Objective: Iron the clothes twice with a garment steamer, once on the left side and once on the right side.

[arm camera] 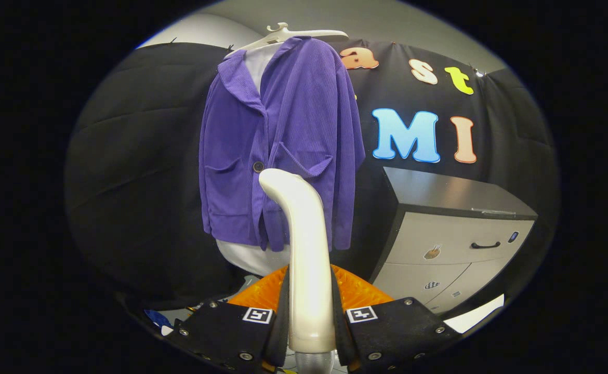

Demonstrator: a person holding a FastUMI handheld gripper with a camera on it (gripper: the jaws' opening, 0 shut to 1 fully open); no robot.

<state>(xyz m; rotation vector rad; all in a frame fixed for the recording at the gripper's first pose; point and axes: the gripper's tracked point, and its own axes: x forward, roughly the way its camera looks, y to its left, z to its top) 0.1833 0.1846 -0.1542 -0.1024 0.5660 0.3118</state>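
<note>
In the gripper view, the gripper (309, 306) is clamped on the garment steamer (304, 249): both fingers (231, 327) press against the sides of its pale handle, which stands upright between them. The steamer's body rises from the fingers and bends at the top toward the clothes, so that its rounded head sits in front of the lower middle of the purple jacket (283, 140), near a dark button (258, 166) and just beside the flap of the jacket's pocket (304, 163). Whether the head touches the cloth cannot be told.

The jacket hangs on a white hanger (288, 35) ahead of the fingers, over a white garment (252, 259) that shows at the collar and below the hem. It hangs in front of the black cloth wall (137, 156).

Beyond the fingers and off to one side of the jacket stands a cabinet (454, 234) with a dark top, pale drawers and a dark handle (486, 245). Something orange and ribbed (262, 293) lies just behind the fingers, on either side of the steamer's handle.
</note>
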